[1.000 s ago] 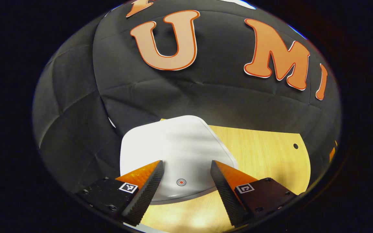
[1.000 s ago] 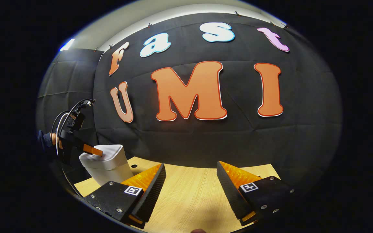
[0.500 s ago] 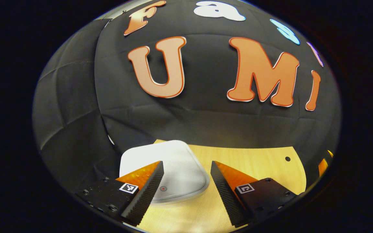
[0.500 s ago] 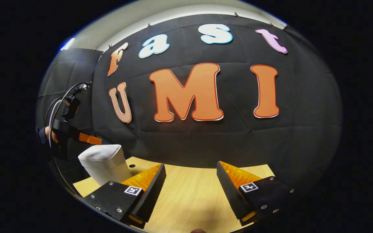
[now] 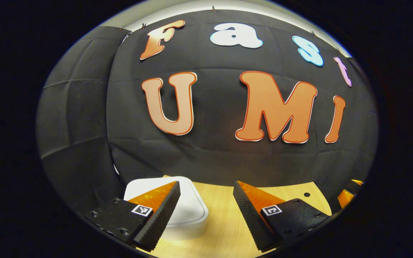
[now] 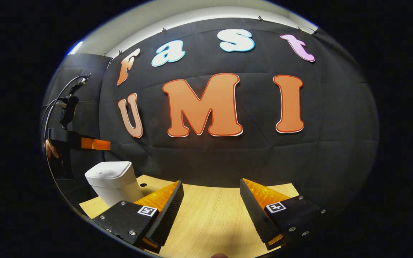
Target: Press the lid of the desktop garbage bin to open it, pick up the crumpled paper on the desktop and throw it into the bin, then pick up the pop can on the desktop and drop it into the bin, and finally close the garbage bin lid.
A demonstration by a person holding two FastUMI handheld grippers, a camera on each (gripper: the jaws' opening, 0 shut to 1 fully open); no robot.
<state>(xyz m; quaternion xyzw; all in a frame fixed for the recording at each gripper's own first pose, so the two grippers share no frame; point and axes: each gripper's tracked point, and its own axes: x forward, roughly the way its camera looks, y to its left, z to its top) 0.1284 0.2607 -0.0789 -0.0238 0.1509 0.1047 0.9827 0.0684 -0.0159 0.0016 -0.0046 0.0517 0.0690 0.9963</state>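
The white desktop bin (image 5: pixel 191 206) stands with its lid down, low in the left gripper view, partly behind my left finger. My left gripper (image 5: pixel 206 211) hovers above and in front of it, open, nothing between its fingers. In the right gripper view the same bin (image 6: pixel 111 181) sits at the table's far left, and the left gripper (image 6: pixel 102 144) hangs level in the air a little above its lid, held by a hand (image 6: pixel 50 148). My right gripper (image 6: pixel 210 211) is open over the bare wooden tabletop (image 6: pixel 210 218).
The wooden table (image 5: pixel 285 191) has a small round cable hole (image 5: pixel 306 194) near its back edge, seen beside the bin as a cable hole (image 6: pixel 143 185). The black cloth wall stands close behind the table. Cables (image 6: pixel 61 104) trail from the left gripper.
My left gripper has lifted up and off the bin lid, so the bin has dropped lower in its view. The lid stays down. The right gripper has hardly moved.
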